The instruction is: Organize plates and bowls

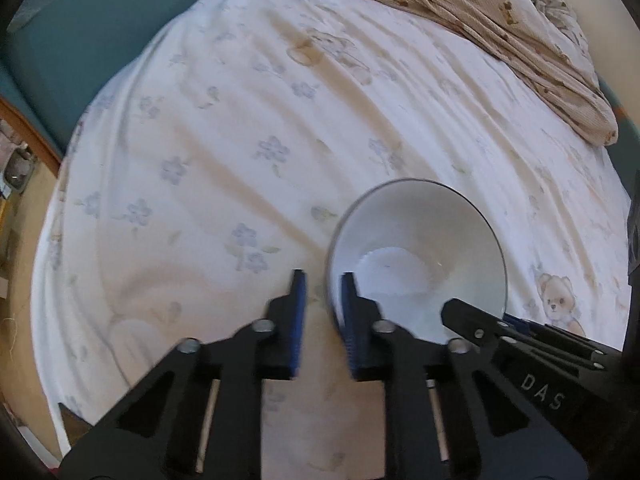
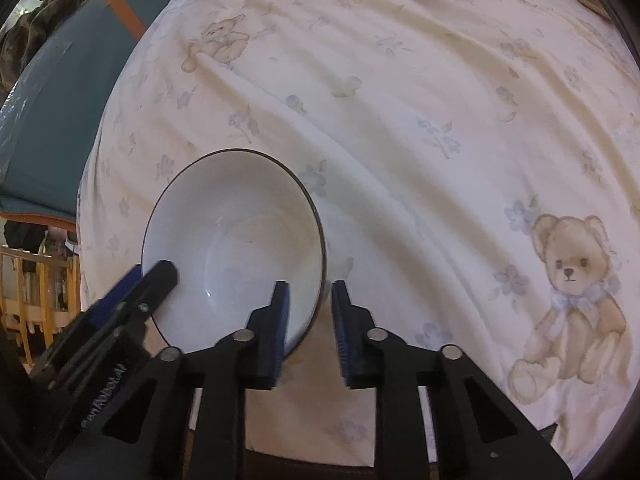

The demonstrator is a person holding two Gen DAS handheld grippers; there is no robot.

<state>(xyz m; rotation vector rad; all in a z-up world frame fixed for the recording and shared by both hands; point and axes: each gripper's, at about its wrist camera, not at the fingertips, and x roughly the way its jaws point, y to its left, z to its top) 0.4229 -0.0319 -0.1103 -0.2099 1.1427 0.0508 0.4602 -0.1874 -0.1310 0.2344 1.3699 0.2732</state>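
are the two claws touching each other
Apart. Right wrist view: left claw at the bowl's left rim, right claw at its right rim, bare bowl between.

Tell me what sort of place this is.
Probably a bedroom: the white bowl sits on a bed sheet printed with teddy bears and flowers, and a rumpled patterned blanket lies at the far end.

White bowl [image 2: 236, 240], dark-rimmed, empty, upright on bedsheet [image 2: 400, 120].
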